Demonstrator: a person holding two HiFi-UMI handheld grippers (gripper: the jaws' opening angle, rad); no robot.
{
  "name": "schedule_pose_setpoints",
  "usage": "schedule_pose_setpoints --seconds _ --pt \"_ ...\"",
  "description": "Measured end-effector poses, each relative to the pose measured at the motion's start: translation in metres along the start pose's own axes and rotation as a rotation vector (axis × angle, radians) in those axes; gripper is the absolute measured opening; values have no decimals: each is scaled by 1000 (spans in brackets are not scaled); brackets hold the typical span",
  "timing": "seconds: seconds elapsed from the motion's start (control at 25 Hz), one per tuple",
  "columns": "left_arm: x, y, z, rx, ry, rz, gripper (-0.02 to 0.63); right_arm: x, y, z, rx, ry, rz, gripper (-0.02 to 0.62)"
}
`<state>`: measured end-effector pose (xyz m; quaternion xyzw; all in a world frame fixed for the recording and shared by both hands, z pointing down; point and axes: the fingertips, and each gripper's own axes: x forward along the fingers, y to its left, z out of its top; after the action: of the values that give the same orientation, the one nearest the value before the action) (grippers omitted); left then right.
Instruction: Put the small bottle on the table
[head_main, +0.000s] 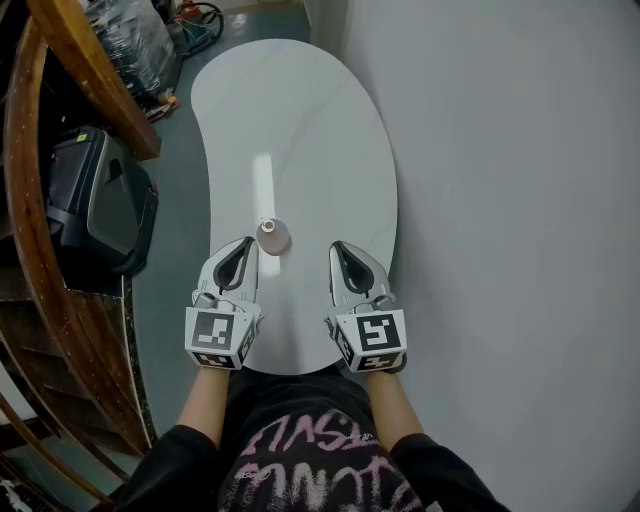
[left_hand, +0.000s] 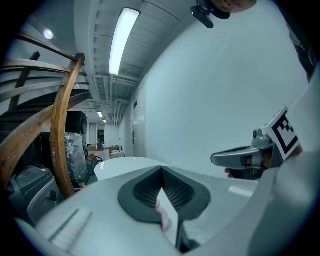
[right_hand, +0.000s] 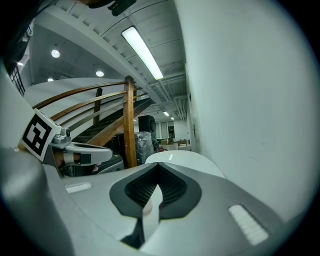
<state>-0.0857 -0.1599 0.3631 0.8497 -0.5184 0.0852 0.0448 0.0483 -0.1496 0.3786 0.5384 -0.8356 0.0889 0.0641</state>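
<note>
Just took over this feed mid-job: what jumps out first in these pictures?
A small bottle stands upright on the white table, just past the tips of the left gripper. Both it and the right gripper are shut and empty; a curved wooden railing runs along the left.

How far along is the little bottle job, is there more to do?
It looks done: the small bottle stands on the white table, just off the left claw. In hand: nothing, since the left claw and right claw are shut and empty. Nothing seems left.

Left tool, right tool closed, parallel.
</note>
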Motion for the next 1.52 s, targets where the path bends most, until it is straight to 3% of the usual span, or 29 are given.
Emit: schedule_pose_setpoints --seconds 1.52 --pt "-26 -3 40 24 -95 -26 2 -22 12 40 -73 -83 -37 14"
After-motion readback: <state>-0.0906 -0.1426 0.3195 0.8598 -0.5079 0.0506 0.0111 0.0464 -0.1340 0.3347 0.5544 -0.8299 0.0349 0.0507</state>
